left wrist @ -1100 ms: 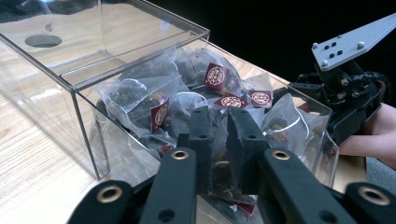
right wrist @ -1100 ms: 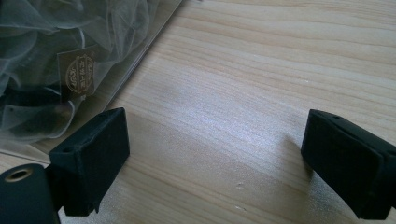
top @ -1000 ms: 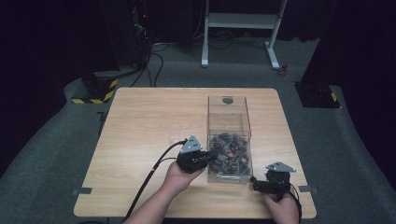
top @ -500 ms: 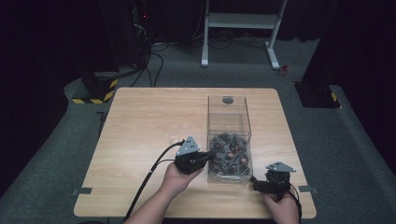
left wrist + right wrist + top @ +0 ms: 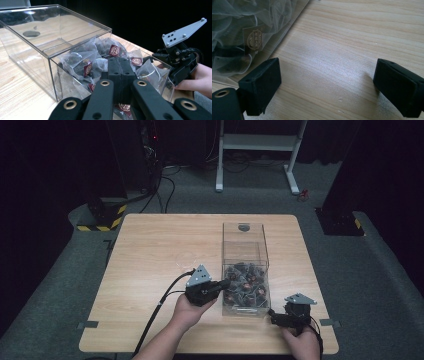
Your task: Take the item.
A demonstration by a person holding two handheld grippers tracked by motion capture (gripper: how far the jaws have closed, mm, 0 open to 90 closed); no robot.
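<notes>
- The sachets (image 5: pixel 85 65) lie heaped in the near end of the clear box (image 5: pixel 243 251) on the tabletop (image 5: pixel 150 250); none lies outside.
- Left gripper (image 5: pixel 119 65) hangs over the heap, fingers together; I cannot tell whether they pinch a sachet.
- Right gripper (image 5: pixel 327 87) waits beside the box, fingers apart, empty.
- Judged barely begun.

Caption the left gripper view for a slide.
Left hand-held gripper, jaws shut, reaches into clear box of bagged sachets; right hand-held gripper waits beside it.

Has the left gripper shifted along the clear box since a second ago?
No. The left gripper sits at the same spot against the near-left wall of the clear box, jaws together over the tea bags.
</notes>
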